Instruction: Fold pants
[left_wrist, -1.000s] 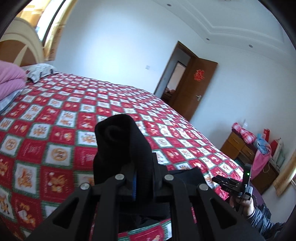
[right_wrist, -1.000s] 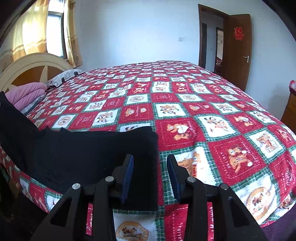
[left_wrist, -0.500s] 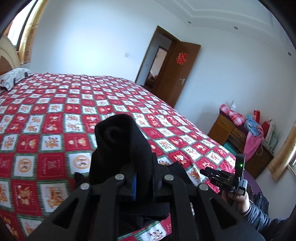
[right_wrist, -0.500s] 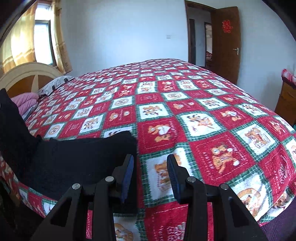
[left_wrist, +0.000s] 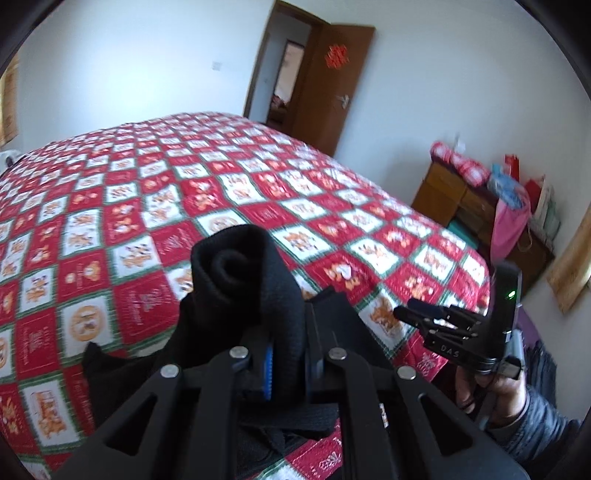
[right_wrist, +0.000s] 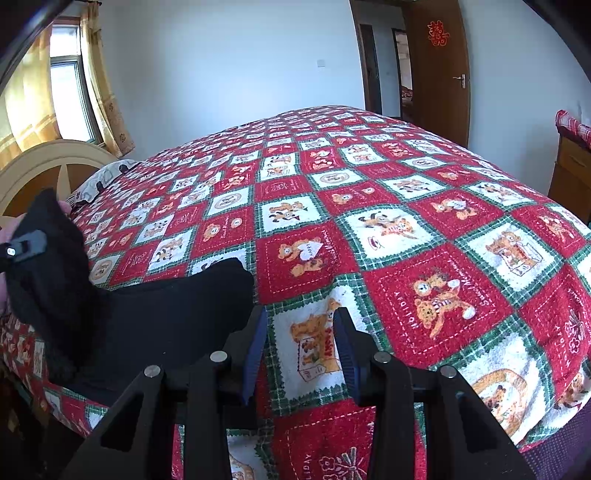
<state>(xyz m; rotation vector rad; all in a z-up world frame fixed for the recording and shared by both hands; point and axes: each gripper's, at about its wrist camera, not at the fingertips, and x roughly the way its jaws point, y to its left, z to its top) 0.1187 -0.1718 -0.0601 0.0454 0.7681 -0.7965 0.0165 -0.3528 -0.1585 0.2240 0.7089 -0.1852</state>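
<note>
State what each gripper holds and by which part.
The left gripper is shut on the black pants, pinching a bunched-up fold of fabric; which part is unclear. The right gripper is open, holding nothing.

Your left claw (left_wrist: 286, 363) is matte black plastic: two angular link arms with triangular cut-outs, each pinned by round silver screws, and blue ribbed pads (left_wrist: 269, 371) on the inner faces of its fingers. Your right claw (right_wrist: 299, 349) is built the same way, with four silver screw heads in a row across the black linkage and dark blue ribbed pads (right_wrist: 255, 345) lining the fingers. In the left wrist view, at four o'clock, that right claw shows white "DAS" lettering on its black body and a small green light glowing above. Your right hand (left_wrist: 495, 393) shows bare skin, with a dark grey sleeve cuff behind it.
</note>
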